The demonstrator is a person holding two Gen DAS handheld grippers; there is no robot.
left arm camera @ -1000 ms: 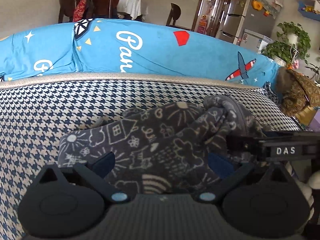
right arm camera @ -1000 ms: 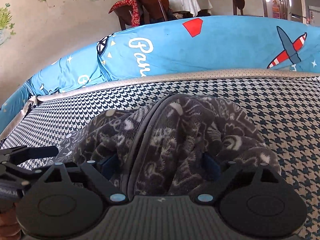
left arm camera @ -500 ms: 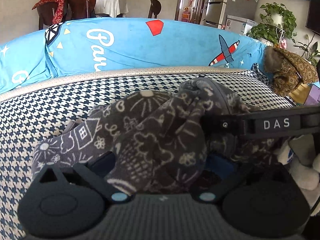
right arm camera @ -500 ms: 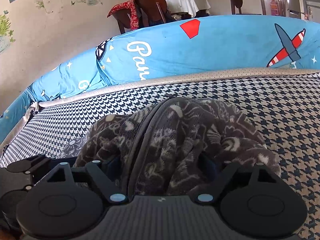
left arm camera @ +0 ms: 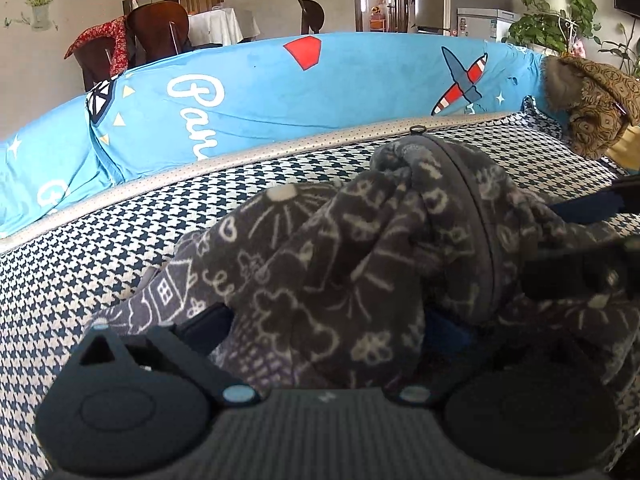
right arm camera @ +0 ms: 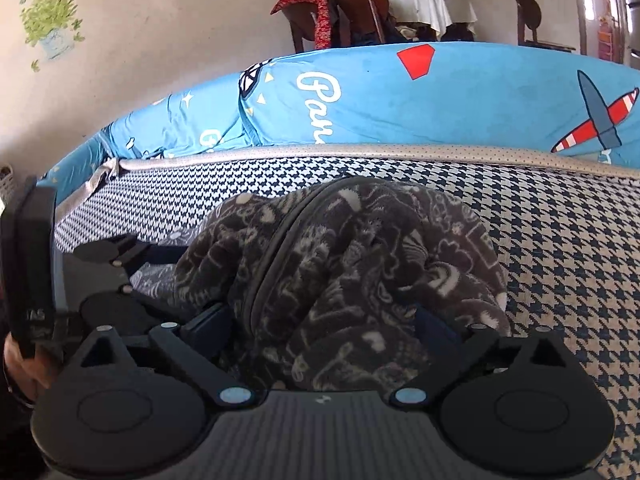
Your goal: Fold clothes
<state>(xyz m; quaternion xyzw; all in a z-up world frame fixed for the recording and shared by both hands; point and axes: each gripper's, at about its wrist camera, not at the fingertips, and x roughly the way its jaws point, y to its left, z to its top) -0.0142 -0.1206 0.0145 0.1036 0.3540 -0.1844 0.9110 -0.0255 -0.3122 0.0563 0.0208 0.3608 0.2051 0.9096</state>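
Dark patterned fleece garment (left arm camera: 352,264) bunched in a heap on the houndstooth cushion (left arm camera: 80,264), in front of the blue cover (left arm camera: 260,92). Left gripper (left arm camera: 326,326) clamped on a thick fold of it. Right gripper (right arm camera: 320,320) likewise pinching cloth, seemingly; fingertips buried in fleece. Zipper seam (right arm camera: 276,248) running over the top.

White cursive "Par…" on blue sofa cover (left arm camera: 260,92), cut off by my seat edge; same lettering in right wrist view (right arm camera: 400,96), there too only "Par" legible. Further left on cover, partial white "G", rest hidden. On my left gripper (right arm camera: 28,272), seen from right wrist camera, faint white letters "AS" on its black side, first letter lost in shadow. Nothing else readable; fleece garment (left arm camera: 360,260) carries doodle drawings only, no words.
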